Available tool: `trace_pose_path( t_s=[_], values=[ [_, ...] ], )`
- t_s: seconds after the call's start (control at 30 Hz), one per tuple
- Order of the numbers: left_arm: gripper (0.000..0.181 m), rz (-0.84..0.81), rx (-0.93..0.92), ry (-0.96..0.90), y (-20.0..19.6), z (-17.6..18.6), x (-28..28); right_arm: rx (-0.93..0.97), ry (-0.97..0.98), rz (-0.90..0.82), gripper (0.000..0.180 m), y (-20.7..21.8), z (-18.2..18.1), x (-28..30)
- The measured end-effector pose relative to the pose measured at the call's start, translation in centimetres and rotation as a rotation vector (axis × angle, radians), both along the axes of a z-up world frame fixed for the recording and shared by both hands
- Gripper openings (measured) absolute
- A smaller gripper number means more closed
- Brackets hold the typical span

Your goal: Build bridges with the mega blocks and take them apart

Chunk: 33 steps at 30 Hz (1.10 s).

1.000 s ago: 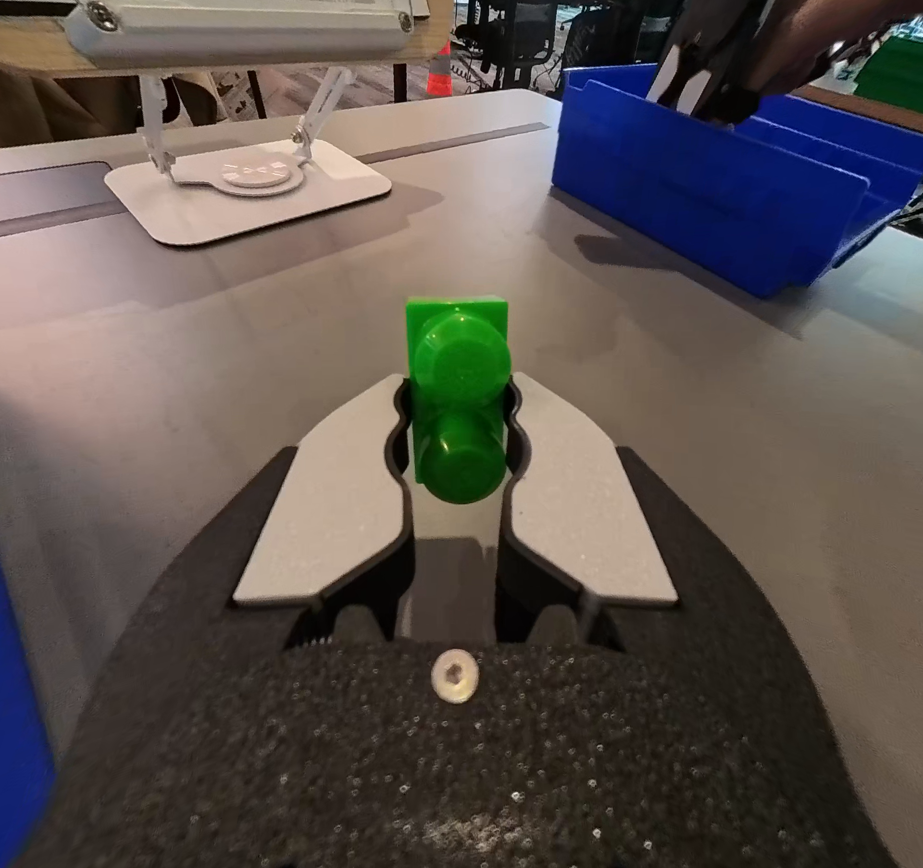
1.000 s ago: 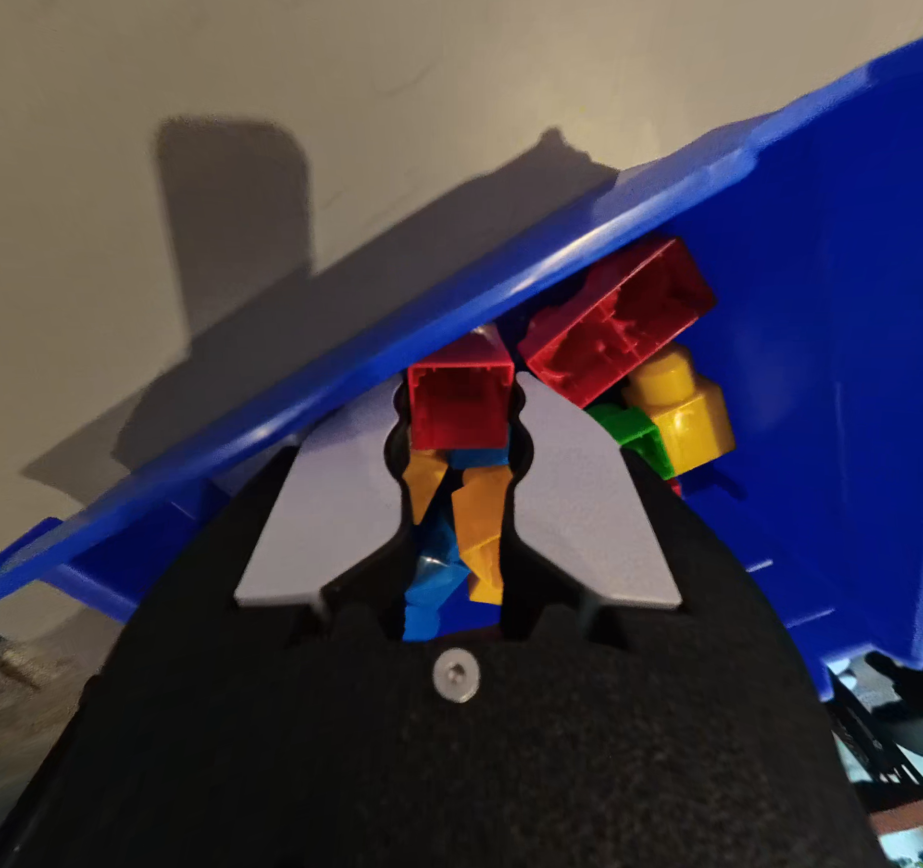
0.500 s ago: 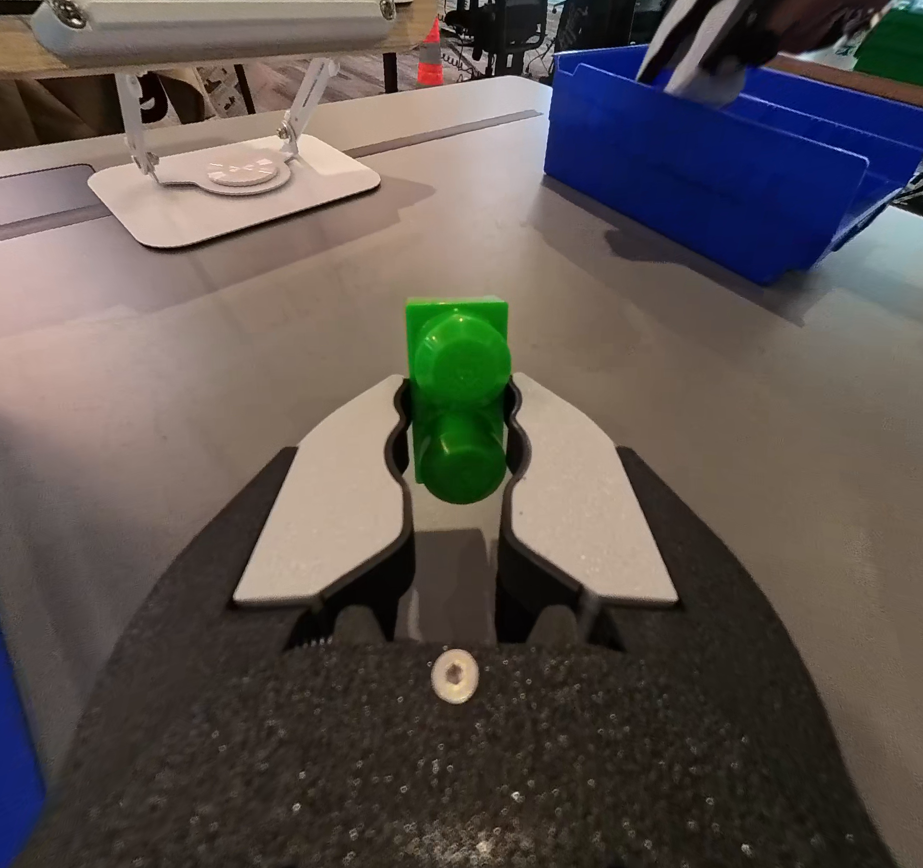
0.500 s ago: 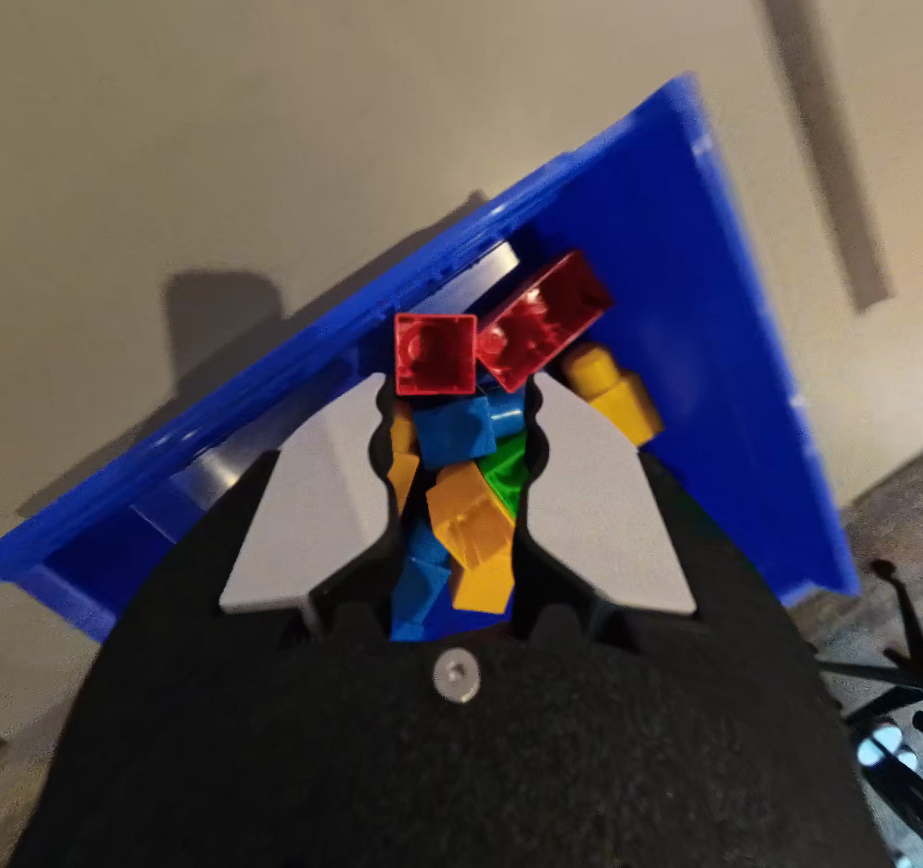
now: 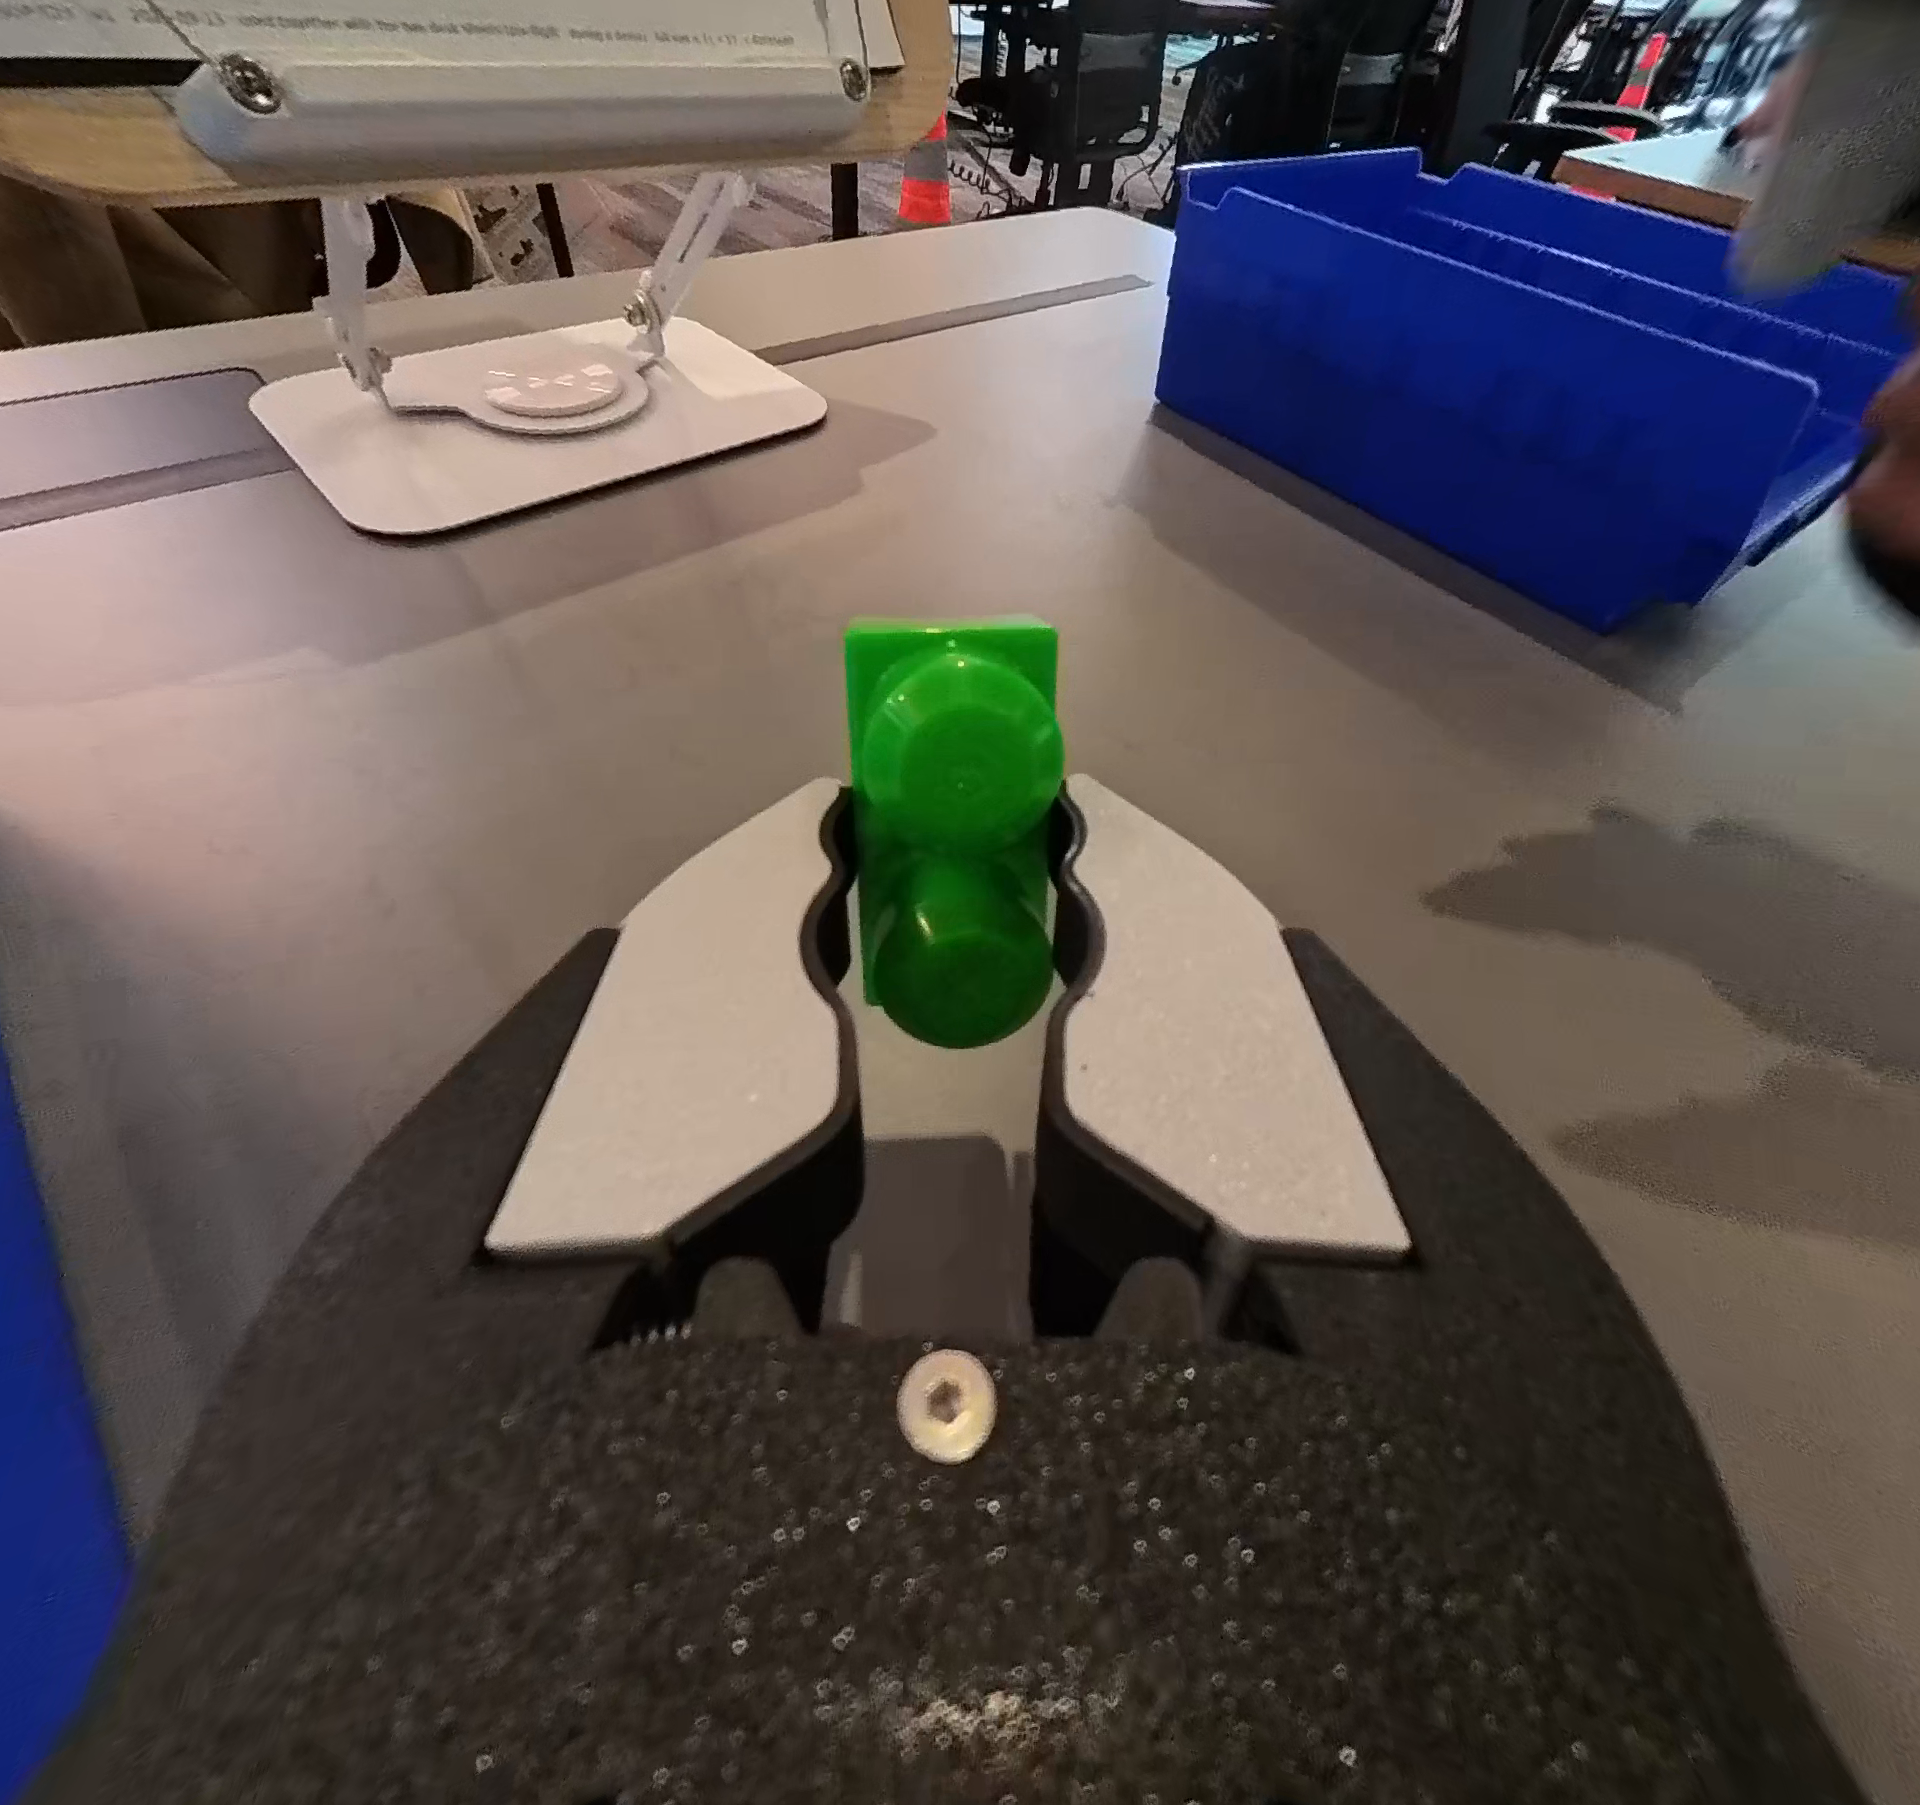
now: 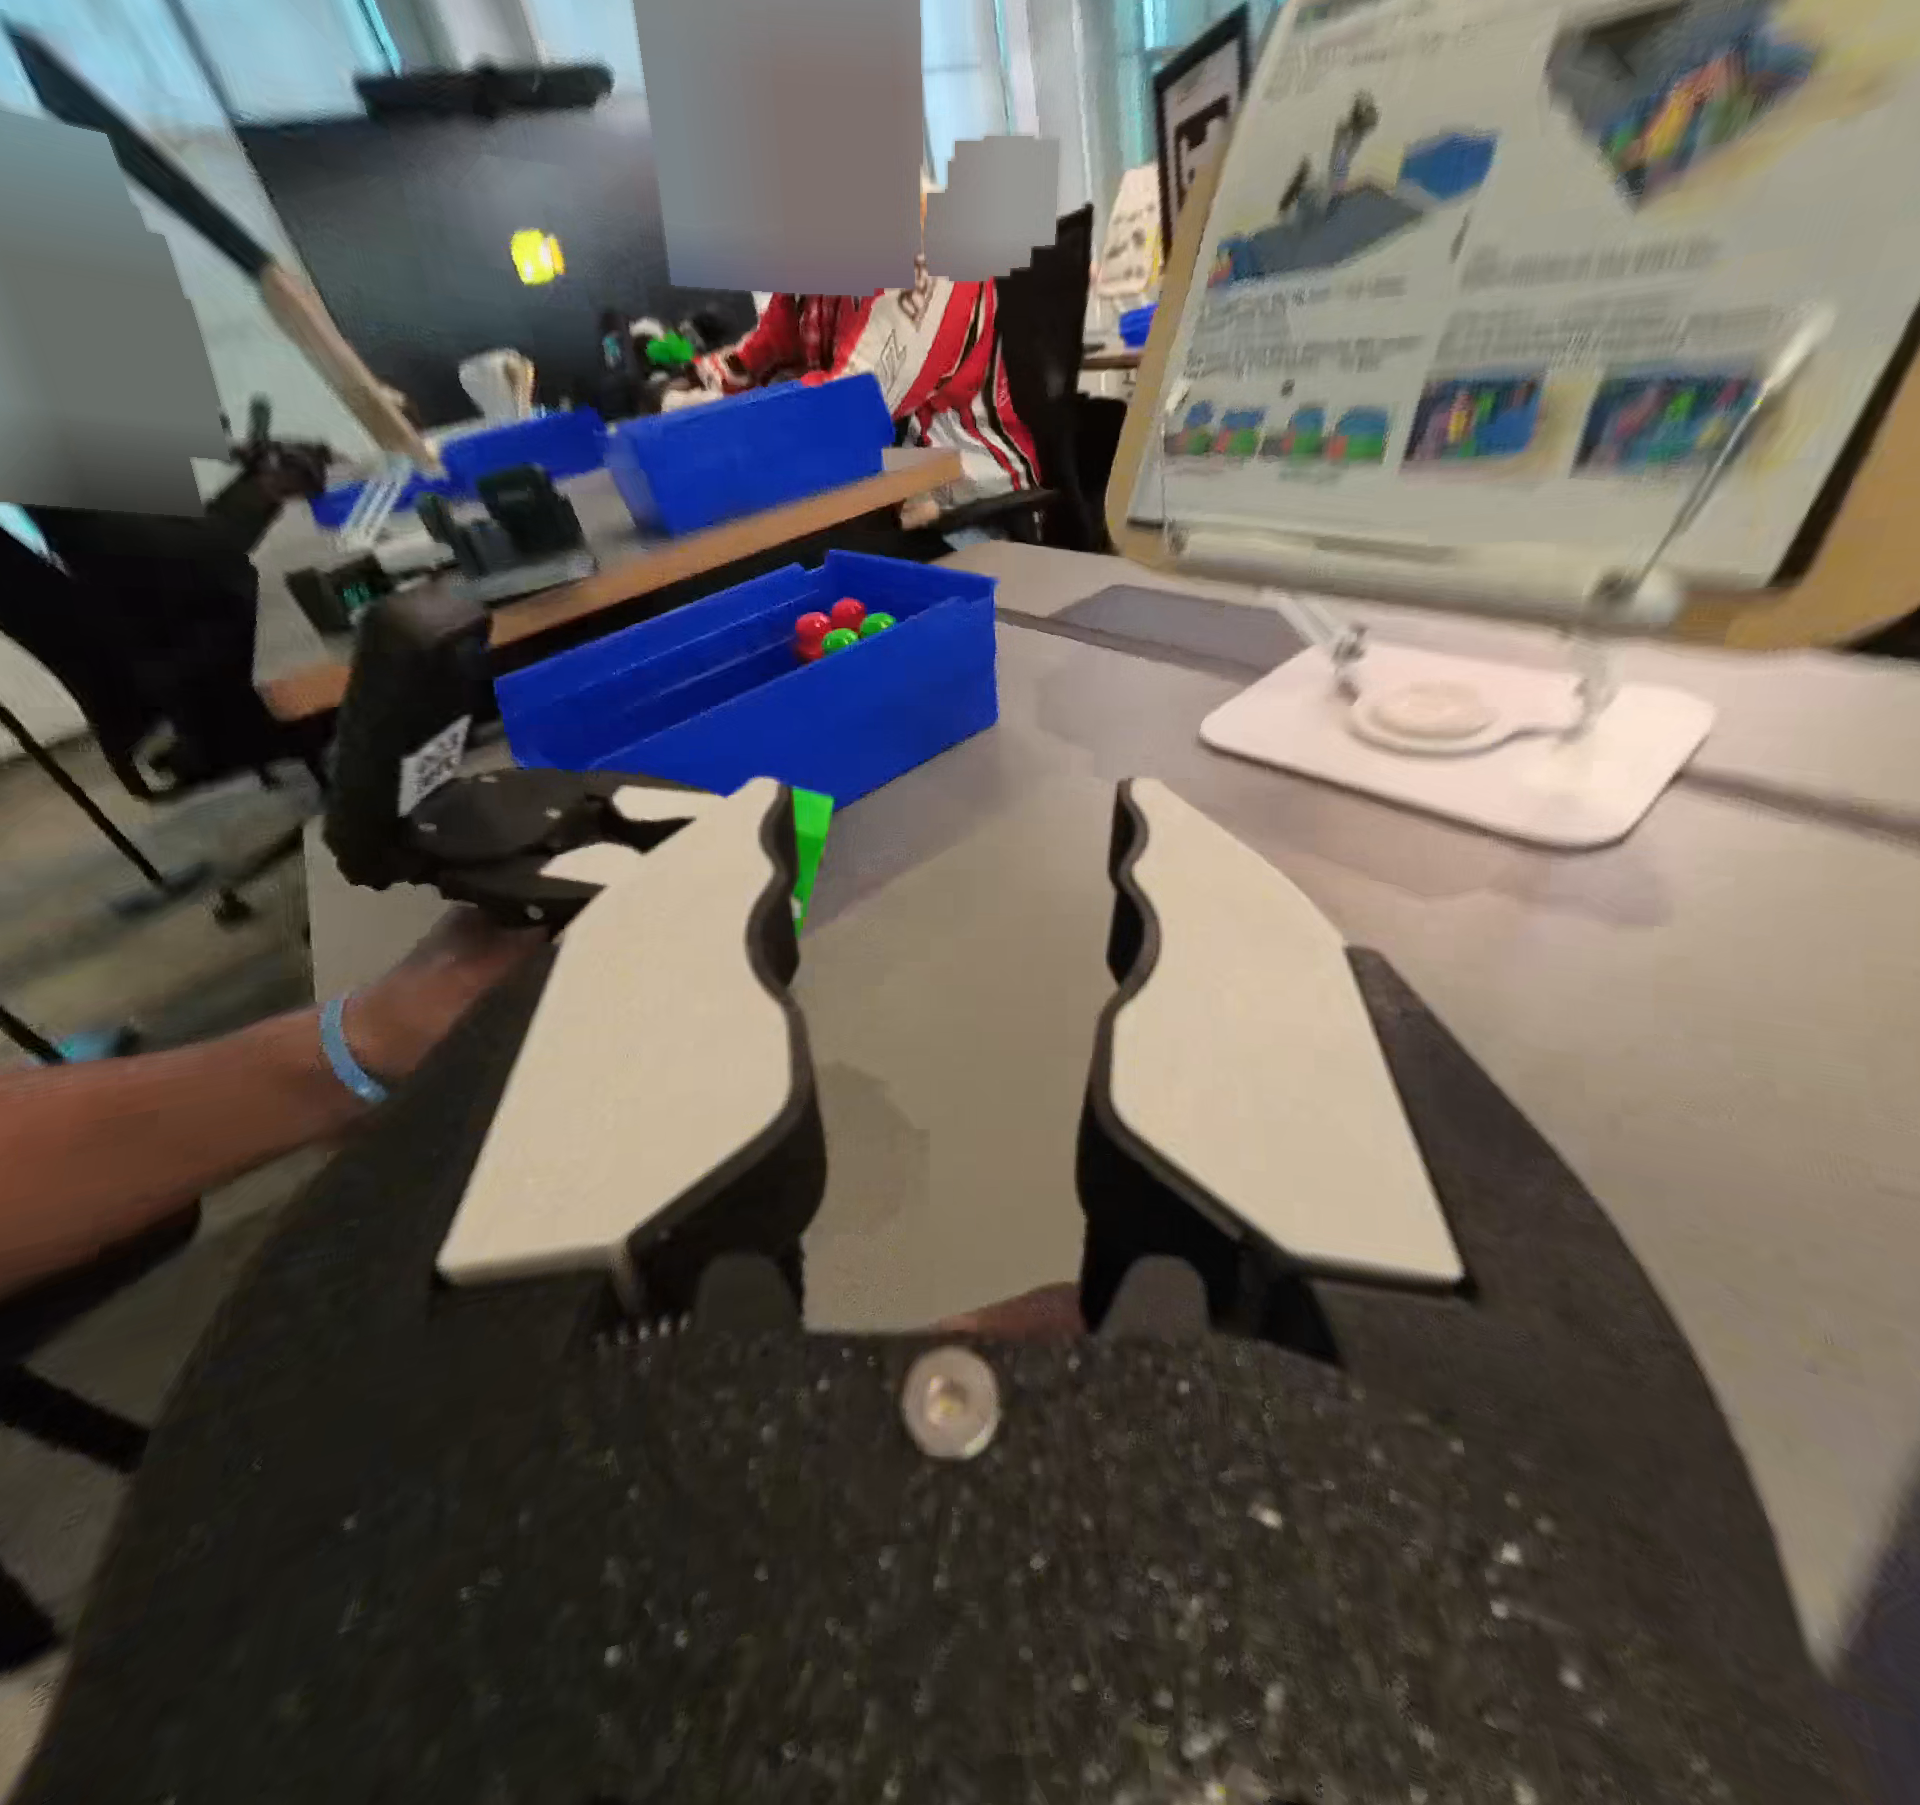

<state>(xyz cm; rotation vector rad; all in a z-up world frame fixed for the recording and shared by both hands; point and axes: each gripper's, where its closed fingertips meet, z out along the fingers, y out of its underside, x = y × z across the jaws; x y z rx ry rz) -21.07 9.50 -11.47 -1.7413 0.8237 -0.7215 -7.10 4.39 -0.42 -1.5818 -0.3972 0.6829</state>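
Observation:
My left gripper (image 5: 951, 799) is shut on a green two-stud block (image 5: 956, 820) and holds it just above the grey table (image 5: 520, 820). My right gripper (image 6: 948, 810) is open and empty over the table. In the right wrist view the left gripper (image 6: 499, 830) shows at the left with the green block (image 6: 810, 841) sticking out of it. In the left wrist view the right gripper (image 5: 1829, 93) is a blur at the top right, above a blue bin (image 5: 1507, 384).
A blue bin (image 6: 748, 706) with red and green blocks (image 6: 842, 628) stands behind the left gripper. A blue edge (image 5: 42, 1443) shows at that view's left. An instruction sheet on a white stand (image 5: 540, 436) stands at the back; it also shows in the right wrist view (image 6: 1455, 716).
My right gripper let go of the red block in the blue bin, opened, came out of the bin and swung round over the table. My left gripper kept its hold on the green block.

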Motion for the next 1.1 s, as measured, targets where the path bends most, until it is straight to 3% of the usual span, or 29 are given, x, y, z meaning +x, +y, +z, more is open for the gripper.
trace_pose_path(
  t_s=[0.1, 0.17, 0.63, 0.83, 1.1],
  values=[
    [0.035, -0.002, -0.001, 0.001, -0.1, 0.0, -0.1, -0.082, 0.053, -0.04, 0.06, 0.5, -6.0, -2.0],
    [0.035, -0.007, 0.002, 0.003, -0.2, 0.0, -0.1, -0.093, 0.013, -0.063, 0.06, 0.6, -7.9, -2.2],
    [0.034, -0.217, -0.153, -0.106, -1.9, 0.3, 1.8, -0.074, 0.078, 0.041, 0.055, -0.3, -8.0, -2.5],
    [0.034, -0.326, -0.205, 0.148, -2.9, -0.7, 3.3, -0.077, 0.106, 0.044, 0.053, -0.3, -7.8, -2.1],
    [0.035, -0.543, -0.237, 0.797, -0.7, -3.3, 4.4, -0.079, 0.142, 0.033, 0.051, -0.2, -7.6, -1.4]
  ],
)
